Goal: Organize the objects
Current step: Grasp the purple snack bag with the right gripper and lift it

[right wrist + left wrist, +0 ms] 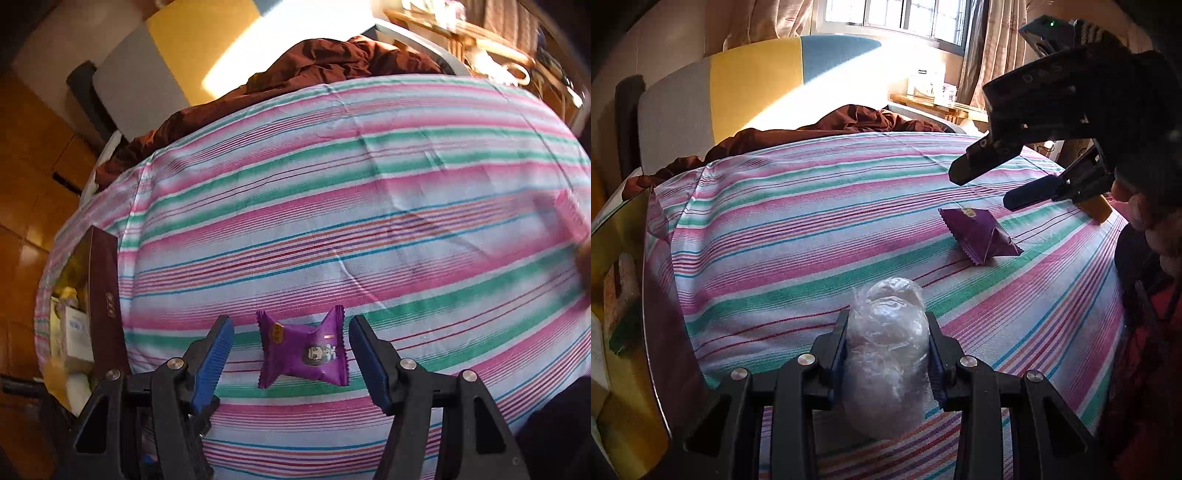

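Both tongs tilt downward: left tongs [886, 332] clamp a clear-wrapped bundle [886, 354], right tongs [291, 354] straddle, unclosed, a purple packet [303, 354].

One purple snack packet [303, 355], one clear plastic-wrapped bundle [886, 354], one dark red box [105, 295], two grippers.

The right gripper [291, 345] hangs open around a purple snack packet [303, 353] on the striped cloth [369, 206].
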Demonstrator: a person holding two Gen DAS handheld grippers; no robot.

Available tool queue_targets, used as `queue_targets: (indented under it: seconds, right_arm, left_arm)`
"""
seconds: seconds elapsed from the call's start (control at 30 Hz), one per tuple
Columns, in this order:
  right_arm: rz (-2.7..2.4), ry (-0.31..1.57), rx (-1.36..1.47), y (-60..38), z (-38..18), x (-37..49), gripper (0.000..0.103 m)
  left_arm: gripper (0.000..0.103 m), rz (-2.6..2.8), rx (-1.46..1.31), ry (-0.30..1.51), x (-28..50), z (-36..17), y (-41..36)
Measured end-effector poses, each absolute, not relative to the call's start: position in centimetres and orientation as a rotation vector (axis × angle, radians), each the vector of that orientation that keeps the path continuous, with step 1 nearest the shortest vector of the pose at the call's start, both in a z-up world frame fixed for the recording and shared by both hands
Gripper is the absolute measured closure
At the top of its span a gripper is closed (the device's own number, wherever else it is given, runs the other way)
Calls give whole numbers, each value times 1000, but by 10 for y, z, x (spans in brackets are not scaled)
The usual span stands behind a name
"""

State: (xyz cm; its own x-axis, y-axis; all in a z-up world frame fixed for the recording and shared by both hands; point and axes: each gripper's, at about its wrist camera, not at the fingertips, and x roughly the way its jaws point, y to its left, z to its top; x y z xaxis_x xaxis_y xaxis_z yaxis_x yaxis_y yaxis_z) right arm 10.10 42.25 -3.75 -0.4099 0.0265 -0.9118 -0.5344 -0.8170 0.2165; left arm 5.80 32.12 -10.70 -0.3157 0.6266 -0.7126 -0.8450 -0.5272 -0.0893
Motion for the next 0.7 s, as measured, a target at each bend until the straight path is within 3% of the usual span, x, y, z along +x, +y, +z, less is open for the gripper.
queue_targets:
  seconds: [0.23,0.3,0.57,0.63,0.67,0.7]
  right_arm:
    - [2280,-159,-1863,379,-47,105,33]
    - [2237,-297,-1910,376,-58,107,33]
    - [2255,-546,-1917,359,-74,79,35]
    - [2279,-457,-1961,363,-82,73,46]
    - [2252,-408,-1975,367,-88,71,69]
    - [2257,-351,-1969,372,-90,71,67]
  left_arm:
    - [65,1956,-887,368,59,-107,321]
    - [65,1957,-886,369,59,-106,321]
    - [65,1952,-890,361,58,-106,321]
    - [65,1952,-891,359,58,-106,321]
    - [65,1952,-891,359,58,-107,321]
    - [65,1951,-891,357,58,-107,321]
